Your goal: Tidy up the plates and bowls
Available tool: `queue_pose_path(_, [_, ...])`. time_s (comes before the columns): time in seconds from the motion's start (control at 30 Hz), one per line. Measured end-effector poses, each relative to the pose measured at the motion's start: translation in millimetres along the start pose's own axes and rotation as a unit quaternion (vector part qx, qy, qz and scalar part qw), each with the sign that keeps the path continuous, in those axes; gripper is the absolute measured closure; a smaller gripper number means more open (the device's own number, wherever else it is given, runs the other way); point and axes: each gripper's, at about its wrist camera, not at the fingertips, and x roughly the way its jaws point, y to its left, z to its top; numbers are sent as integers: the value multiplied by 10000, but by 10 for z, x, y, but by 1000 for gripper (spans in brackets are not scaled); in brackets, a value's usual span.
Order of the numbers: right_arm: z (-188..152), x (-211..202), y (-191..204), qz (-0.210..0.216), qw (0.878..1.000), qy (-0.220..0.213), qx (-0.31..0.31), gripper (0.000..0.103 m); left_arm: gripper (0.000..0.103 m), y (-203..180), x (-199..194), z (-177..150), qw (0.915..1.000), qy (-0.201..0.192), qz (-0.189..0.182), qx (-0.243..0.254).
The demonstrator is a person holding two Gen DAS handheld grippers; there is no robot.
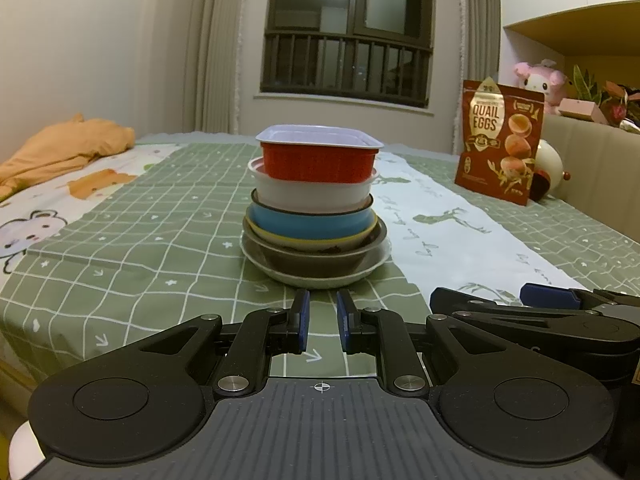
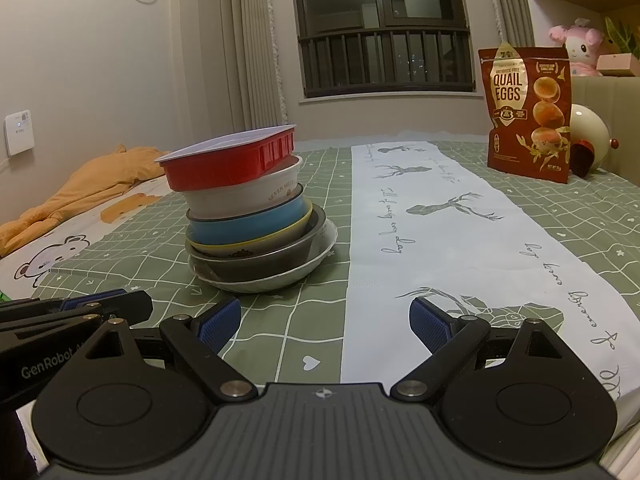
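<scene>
A stack of dishes stands on the green checked cloth: a red rectangular tray [image 1: 320, 160] [image 2: 228, 160] on top, then a white bowl [image 1: 312, 196] [image 2: 244, 196], a blue bowl [image 1: 312, 224] [image 2: 248, 224], a yellow-rimmed dish, a dark metal bowl [image 1: 316, 258] [image 2: 260, 260] and a white plate [image 1: 320, 278] [image 2: 272, 280] at the bottom. My left gripper [image 1: 322, 304] is just in front of the stack, jaws narrowly apart and empty. My right gripper [image 2: 324, 316] is wide open and empty, to the right of the stack.
A red quail-egg bag [image 1: 500, 140] [image 2: 528, 112] stands at the back right beside a round cream object [image 2: 588, 136]. An orange cloth [image 1: 60, 148] [image 2: 80, 188] lies at the back left. A white runner [image 2: 460, 240] crosses the cloth.
</scene>
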Motion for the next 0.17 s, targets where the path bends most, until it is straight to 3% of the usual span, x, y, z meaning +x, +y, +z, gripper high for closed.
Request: queue_pose_path(0.17, [-2, 3, -2, 13, 10000, 11, -5, 11, 85, 16, 4, -21, 10000, -12, 61, -42])
